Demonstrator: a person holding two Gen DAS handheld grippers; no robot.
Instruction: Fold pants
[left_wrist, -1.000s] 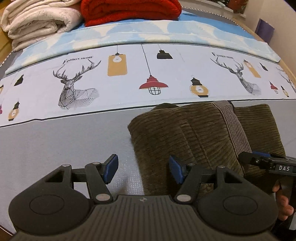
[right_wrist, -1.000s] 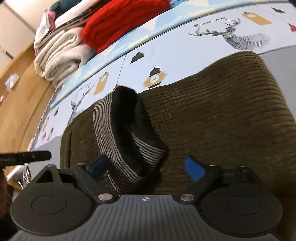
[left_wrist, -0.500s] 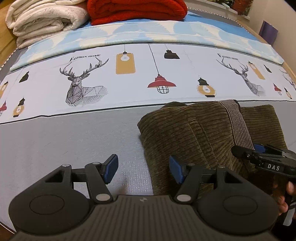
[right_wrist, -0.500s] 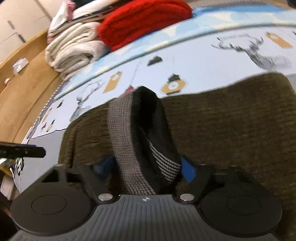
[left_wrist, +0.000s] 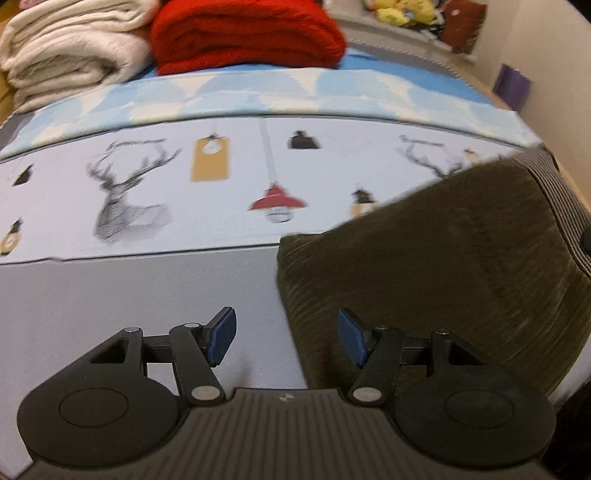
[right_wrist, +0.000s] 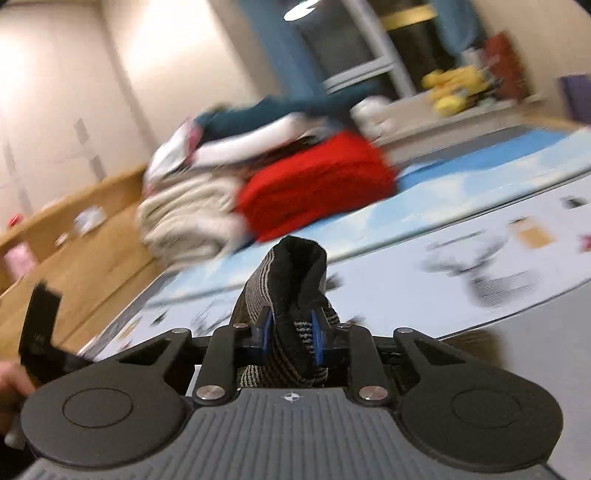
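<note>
Closing my right gripper (right_wrist: 290, 338) on the striped waistband (right_wrist: 286, 291) of the pants (left_wrist: 461, 266), I have that band pinched between my blue pads and standing up above them. My left gripper (left_wrist: 284, 334) hangs with its jaws apart and nothing between them, over the gray part of the bed cover (left_wrist: 110, 288) just beside the pants' near left corner. Olive corduroy bulk lies toward the right edge of the bed, while a red blanket (left_wrist: 247, 33) and a cream blanket (left_wrist: 70, 48) sit stacked at the far edge.
</note>
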